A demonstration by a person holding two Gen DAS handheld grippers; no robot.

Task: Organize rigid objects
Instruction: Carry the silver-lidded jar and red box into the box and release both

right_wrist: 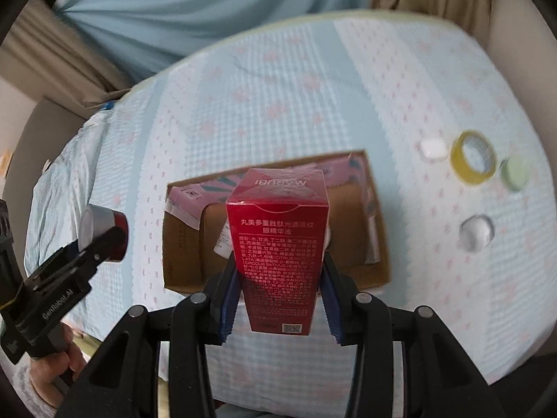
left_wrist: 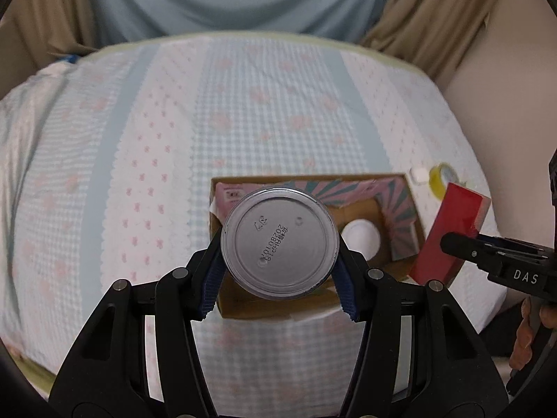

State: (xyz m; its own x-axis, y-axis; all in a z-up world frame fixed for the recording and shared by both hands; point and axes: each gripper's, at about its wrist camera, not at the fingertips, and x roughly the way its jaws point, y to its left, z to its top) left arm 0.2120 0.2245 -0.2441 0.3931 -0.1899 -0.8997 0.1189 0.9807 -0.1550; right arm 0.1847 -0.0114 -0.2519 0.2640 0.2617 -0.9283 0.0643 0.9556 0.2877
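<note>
Two things are in my grip at once, and neither is in the cardboard box (right_wrist: 377, 244) yet. My left gripper (left_wrist: 278, 244) is clenched on a can (left_wrist: 280, 242), its grey bottom turned toward the camera, held on its side above the box's near-left part. From the right wrist view that can sits out to the left of the box, above the bedspread (right_wrist: 278, 97), so I judge it is near the box but not lowered in. My right gripper (right_wrist: 278, 278) is clamped on a red carton (right_wrist: 276, 244), pads against its two side faces, held up in front of the box; in the left wrist view the carton hangs just off the box's right edge.

Some sorting looks done: the box already holds a pink patterned package (left_wrist: 313, 188) along its far wall and a white round item (left_wrist: 360, 237) on its floor. Still loose on the bed, to the right of the box, are a yellow tape roll (right_wrist: 456, 160), a pale green disc (right_wrist: 515, 174) beside it, a small white piece (right_wrist: 433, 148) and a clear-wrapped white object (right_wrist: 477, 233). By my reckoning the job is under halfway, with both held items to set down and those four to collect.
</note>
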